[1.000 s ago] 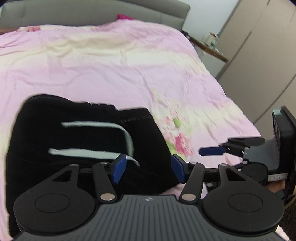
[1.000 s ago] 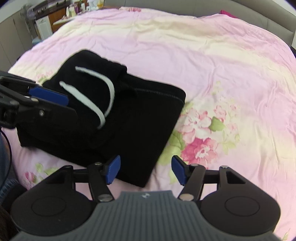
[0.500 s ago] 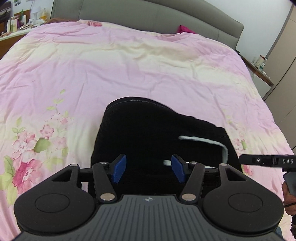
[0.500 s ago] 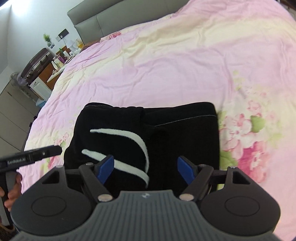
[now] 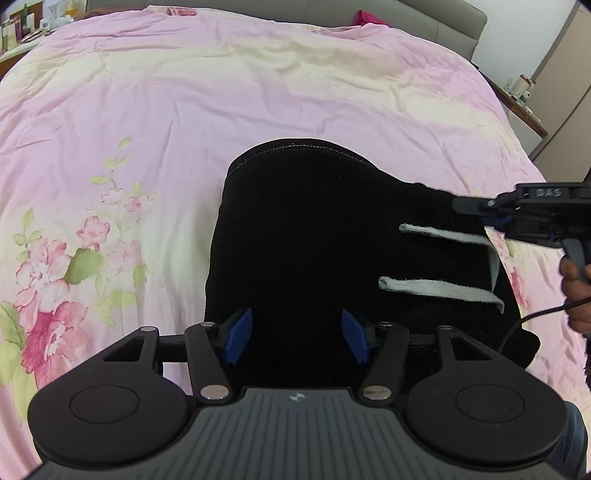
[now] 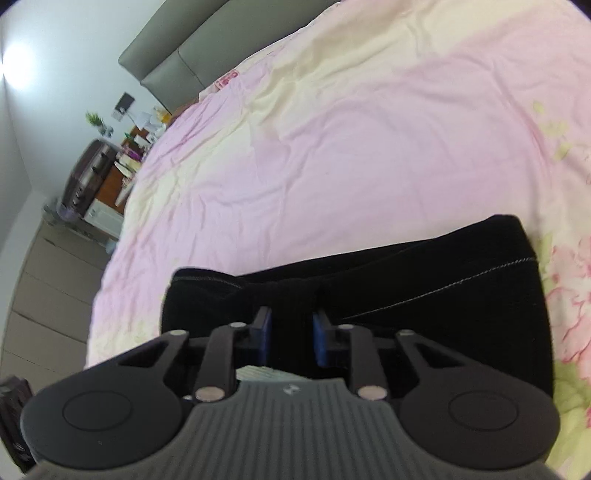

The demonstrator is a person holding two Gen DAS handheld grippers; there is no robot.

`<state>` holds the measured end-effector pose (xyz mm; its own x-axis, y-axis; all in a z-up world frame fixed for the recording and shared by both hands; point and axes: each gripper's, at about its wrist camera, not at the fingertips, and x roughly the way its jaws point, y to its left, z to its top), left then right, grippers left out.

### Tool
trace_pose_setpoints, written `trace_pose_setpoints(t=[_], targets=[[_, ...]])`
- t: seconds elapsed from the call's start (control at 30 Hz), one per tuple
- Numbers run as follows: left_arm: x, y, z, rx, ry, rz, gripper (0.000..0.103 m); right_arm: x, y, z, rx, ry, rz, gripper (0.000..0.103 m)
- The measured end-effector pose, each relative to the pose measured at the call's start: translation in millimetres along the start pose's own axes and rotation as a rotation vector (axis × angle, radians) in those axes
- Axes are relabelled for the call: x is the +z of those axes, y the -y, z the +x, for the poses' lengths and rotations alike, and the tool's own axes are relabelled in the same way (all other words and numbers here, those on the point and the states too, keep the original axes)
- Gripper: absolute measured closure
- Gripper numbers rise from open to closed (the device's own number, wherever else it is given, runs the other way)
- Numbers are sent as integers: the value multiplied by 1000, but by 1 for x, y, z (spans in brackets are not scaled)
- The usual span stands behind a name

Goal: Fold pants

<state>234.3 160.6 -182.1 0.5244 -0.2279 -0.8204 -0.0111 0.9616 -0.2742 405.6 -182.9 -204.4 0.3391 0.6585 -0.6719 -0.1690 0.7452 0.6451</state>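
Black pants (image 5: 314,240) lie folded into a block on the pink floral bedcover (image 5: 221,92), with two pale grey drawstrings (image 5: 439,234) across their right part. My left gripper (image 5: 297,336) hovers open over the near edge of the pants, with nothing pressed between its blue pads. My right gripper (image 6: 291,332) is low on the pants (image 6: 424,295), its jaws closing on a ridge of black fabric that sits between them. In the left wrist view the right gripper (image 5: 491,218) reaches in from the right at the pants' far right edge, held by a hand (image 5: 574,280).
The bedcover (image 6: 332,147) stretches wide beyond the pants. A grey headboard (image 5: 424,18) runs along the far end. A nightstand with small items (image 5: 524,107) stands at the right, and cluttered furniture (image 6: 110,166) stands at the bed's other side.
The right gripper has dropped closer to the pants, rolled, and narrowed its wide jaws onto the black fabric. The left gripper has swung across over the pants and stayed open.
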Motion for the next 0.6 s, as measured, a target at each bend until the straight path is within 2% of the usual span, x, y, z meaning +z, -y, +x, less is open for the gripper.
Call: trace_pose_setpoints(t=[0.1,0.17,0.23,0.3,0.4,0.6], targets=[[-3,1,-5,-21,-18,32,39,-3,-19,-35,51,56,-45,99],[-9,5,-5,-16,-51,75,44,-7,-28,-60,36,92,-74,99],[-18,11,-2,33,-79,134,49,-11,-24,-69,-2,97,-61,100],[-25,13,2,69,-107,162,49,-15,-15,-59,-75,70,-58,100],[-32,11,0,79,-140,154,49,-24,6,-34,-175,43,-38,101],[-41,20,-15,114,-217,213,50,-27,12,-27,-194,37,4,97]])
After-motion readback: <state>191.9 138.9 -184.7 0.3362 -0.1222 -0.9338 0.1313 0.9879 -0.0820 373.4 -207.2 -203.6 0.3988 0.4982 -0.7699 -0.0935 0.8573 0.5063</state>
